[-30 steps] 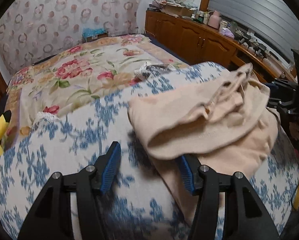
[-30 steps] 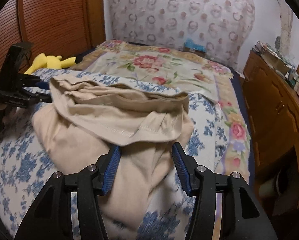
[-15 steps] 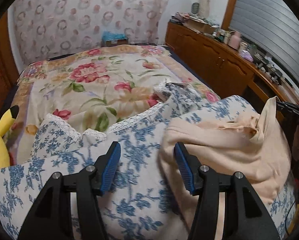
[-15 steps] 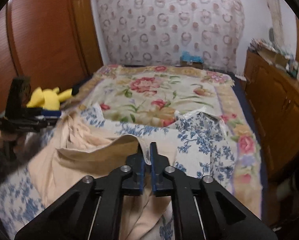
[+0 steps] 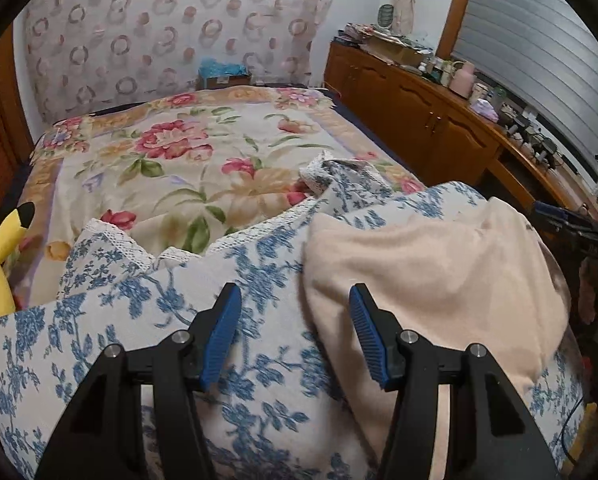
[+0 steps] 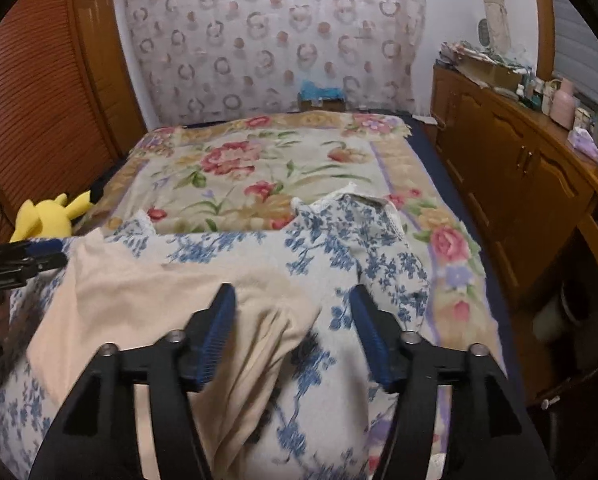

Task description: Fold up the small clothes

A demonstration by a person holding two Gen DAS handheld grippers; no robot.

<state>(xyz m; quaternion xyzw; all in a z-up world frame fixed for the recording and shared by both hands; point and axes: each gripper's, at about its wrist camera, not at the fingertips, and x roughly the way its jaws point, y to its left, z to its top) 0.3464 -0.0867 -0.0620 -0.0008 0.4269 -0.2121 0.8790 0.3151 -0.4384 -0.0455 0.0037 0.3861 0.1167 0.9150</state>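
Note:
A beige garment (image 5: pixel 431 272) lies spread on a white pillow with blue flowers (image 5: pixel 139 320) at the near end of the bed. My left gripper (image 5: pixel 295 332) is open and empty, just above the garment's left edge. My right gripper (image 6: pixel 293 332) is open and empty above the garment's (image 6: pixel 147 304) right edge. The right gripper also shows at the far right of the left wrist view (image 5: pixel 567 224), and the left gripper at the far left of the right wrist view (image 6: pixel 27 256).
A floral blanket (image 5: pixel 187 168) covers the bed beyond the pillow. A yellow plush toy (image 6: pixel 49 216) lies at the bed's left side. A wooden cabinet (image 6: pixel 511 176) with clutter on top runs along the right. A patterned curtain (image 6: pixel 275 36) hangs behind the bed.
My right gripper was shut on the garment's edge half a second ago and has now opened and let it go. The garment now lies flatter on the pillow. The left gripper stayed open.

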